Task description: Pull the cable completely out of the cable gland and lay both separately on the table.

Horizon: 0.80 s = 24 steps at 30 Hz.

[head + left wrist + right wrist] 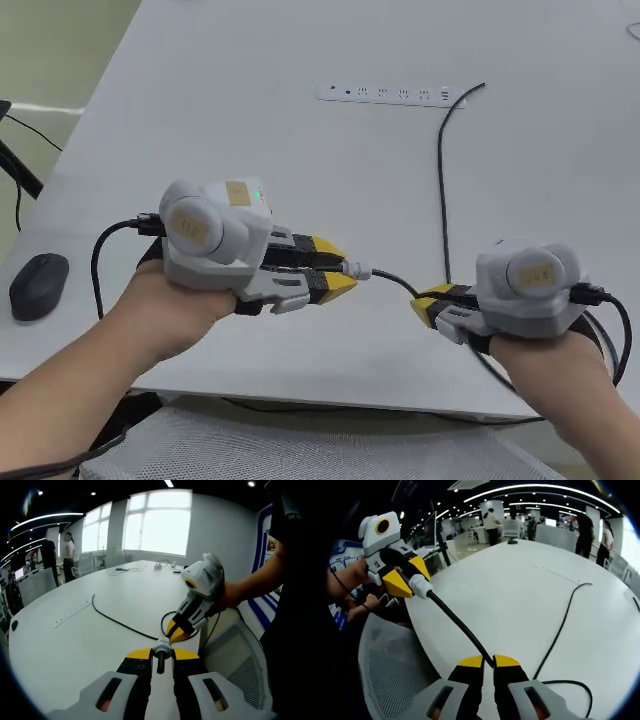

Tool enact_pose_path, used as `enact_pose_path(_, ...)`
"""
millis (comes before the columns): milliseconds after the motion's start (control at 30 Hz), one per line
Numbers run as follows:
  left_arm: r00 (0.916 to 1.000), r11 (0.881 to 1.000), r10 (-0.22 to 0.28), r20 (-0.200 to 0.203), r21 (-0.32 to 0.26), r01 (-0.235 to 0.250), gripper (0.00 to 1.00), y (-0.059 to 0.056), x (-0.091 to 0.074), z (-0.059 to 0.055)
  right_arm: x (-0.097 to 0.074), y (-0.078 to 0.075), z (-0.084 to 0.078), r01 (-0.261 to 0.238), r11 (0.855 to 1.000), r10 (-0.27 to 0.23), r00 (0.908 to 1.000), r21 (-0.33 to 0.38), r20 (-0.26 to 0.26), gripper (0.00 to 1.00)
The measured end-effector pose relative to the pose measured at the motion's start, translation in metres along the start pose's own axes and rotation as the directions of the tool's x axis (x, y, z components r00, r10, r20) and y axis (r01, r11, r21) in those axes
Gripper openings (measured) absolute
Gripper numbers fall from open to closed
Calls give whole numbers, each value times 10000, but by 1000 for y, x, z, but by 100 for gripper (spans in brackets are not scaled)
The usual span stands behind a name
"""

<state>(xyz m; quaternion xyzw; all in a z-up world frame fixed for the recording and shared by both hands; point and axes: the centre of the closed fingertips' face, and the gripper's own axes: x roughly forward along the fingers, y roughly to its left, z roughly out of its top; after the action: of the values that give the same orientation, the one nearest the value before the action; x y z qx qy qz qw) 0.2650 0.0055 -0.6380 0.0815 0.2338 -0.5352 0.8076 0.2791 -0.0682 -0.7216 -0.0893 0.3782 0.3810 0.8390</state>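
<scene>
Cable gland [357, 269]: pale, was clamped at the tips of the left tool [338, 268], in the air over the near edge of the surface [300, 150]. Cable [392, 281]: black, threaded through it, pinched in the right tool [430, 300] nearby; its end seemed a short stub between the left jaws. Handling (a judgement): the gland wanted a firm hold, the right tool a straight draw along the cable's line.

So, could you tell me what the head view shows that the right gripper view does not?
Head view: the person's right hand holding the right gripper. Right gripper view: people standing in the office behind. Both: the left gripper shut on the white plastic cable gland, the black cable running from it into the shut right gripper.
</scene>
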Motion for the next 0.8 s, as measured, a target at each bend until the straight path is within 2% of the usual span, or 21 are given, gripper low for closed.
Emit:
enact_pose_path(100,10000,10000,2,11,-29,-2,15,0,0,0,-1,1,2,-72,9994,78,9998,-333,159,2)
enact_pose_path(167,10000,10000,-8,33,-26,8,15,0,0,1,-2,-1,4,49,9981,-35,9997,-610,225,2)
enact_pose_path(333,10000,10000,-42,43,-39,42,15,-2,2,2,-5,-7,9,440,9813,-357,9982,-1873,478,3)
enact_pose_path(467,10000,9999,-79,47,-64,79,15,-3,2,2,-7,-7,10,454,9731,-371,9985,-2260,406,4)
enact_pose_path(600,10000,9999,-47,-4,-126,47,15,-3,3,1,-14,-4,21,580,9583,-395,9967,-2797,714,12)
enact_pose_path(667,10000,9998,-84,-10,-167,84,15,-4,3,1,-17,2,29,550,9399,-276,9959,-3370,856,14)
enact_pose_path(700,10000,9998,-86,-36,-183,86,15,-4,3,0,-20,7,34,554,9225,-238,9959,-3821,870,15)
enact_pose_path(800,9999,9998,-94,-69,-198,93,15,-4,2,1,-24,26,45,336,8830,236,9930,-4681,1159,17)
